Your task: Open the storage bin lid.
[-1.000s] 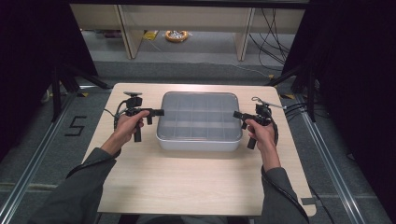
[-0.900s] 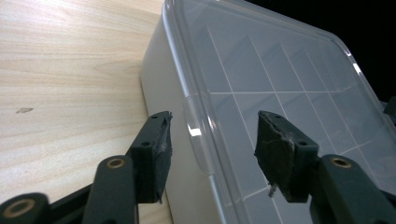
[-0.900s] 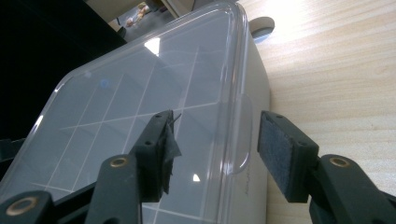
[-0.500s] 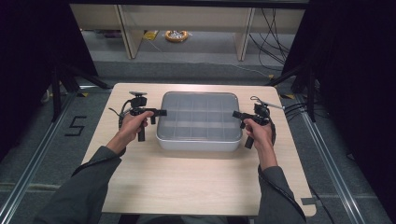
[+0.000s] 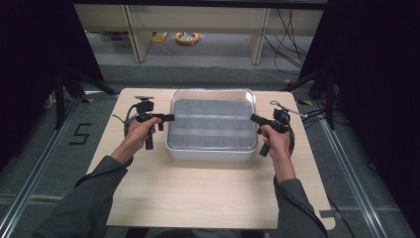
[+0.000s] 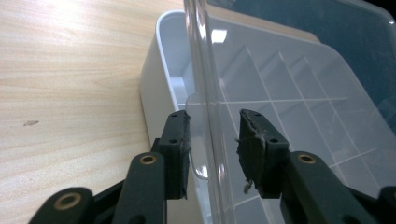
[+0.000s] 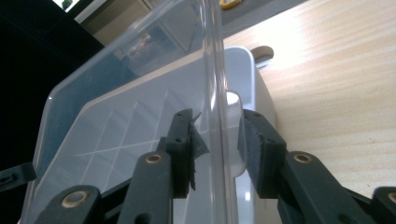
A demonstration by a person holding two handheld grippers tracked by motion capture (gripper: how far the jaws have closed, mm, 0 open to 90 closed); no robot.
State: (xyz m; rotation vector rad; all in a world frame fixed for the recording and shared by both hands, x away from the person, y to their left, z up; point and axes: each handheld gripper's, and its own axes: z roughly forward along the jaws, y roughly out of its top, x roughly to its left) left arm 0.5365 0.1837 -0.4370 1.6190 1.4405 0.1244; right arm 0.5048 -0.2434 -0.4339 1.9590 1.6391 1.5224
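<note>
From above, my left tongs [image 5: 168, 117] and right tongs [image 5: 254, 119] meet the clear lid [image 5: 213, 99] over the white compartment box [image 5: 212, 151] mid-surface [image 5: 198, 198]. Along my left tongs [image 6: 212, 140], the jaws have just been closing on the lid's edge [image 6: 201, 70]. Along my right tongs [image 7: 215, 140], likewise, clenched on its rim [image 7: 212, 46].

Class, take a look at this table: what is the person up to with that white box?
A person holds a hand-held gripper in each hand at either side of a white compartment box on the wooden table. The left hand-held gripper and the right hand-held gripper have just been closing, and each has the edge of the clear lid between its jaws. The lid sits over the box, seemingly about to be lifted.
</note>
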